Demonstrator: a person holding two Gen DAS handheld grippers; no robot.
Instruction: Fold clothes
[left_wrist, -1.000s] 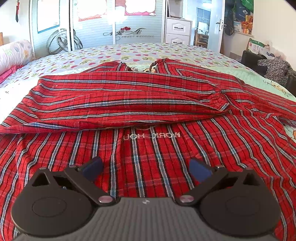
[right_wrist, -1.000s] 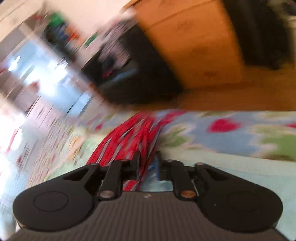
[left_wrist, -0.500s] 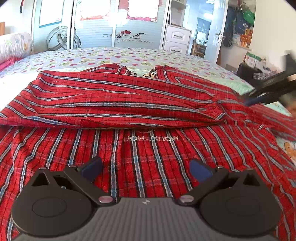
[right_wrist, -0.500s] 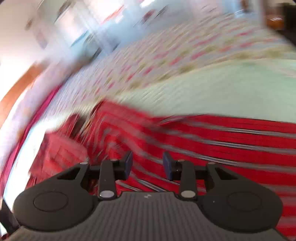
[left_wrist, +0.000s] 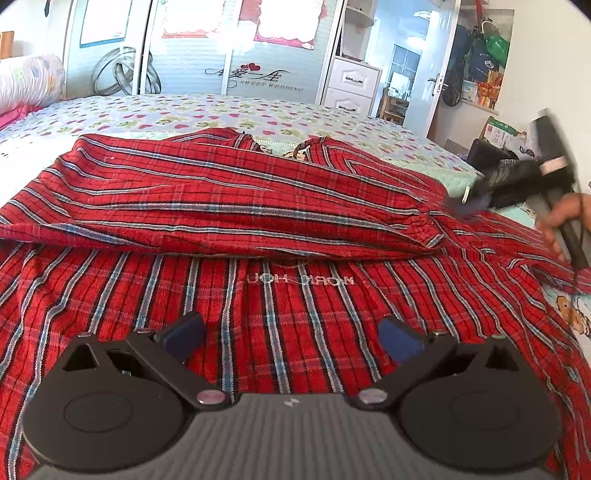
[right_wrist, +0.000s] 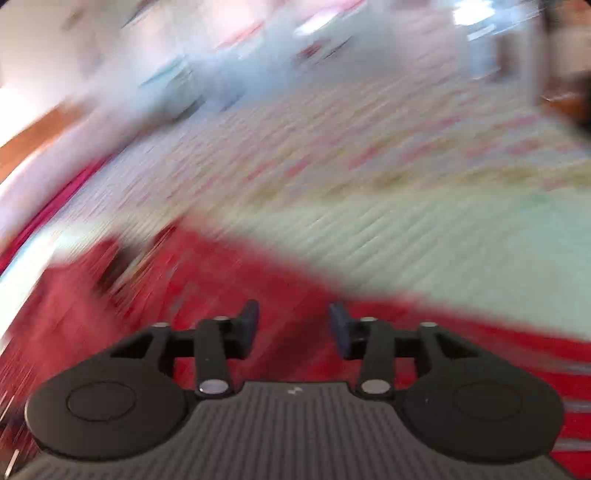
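On the bed (left_wrist: 258, 110), red plaid shirt (left_wrist: 258, 206), both claws spread

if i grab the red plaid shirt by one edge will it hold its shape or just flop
Probably flop: the red plaid shirt already lies in soft folds and wrinkles on the bed. Likely light, thin woven cloth. It may drag and bunch when pulled, since most of it rests flat on the sheet.

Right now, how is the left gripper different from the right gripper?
The left gripper has its fingers spread wide; the right gripper has its fingers closer together, though still open. The left gripper's view is sharp, above the shirt's printed back; the right gripper's view is smeared with motion blur, near the shirt's edge by the bed. Neither is holding any cloth.
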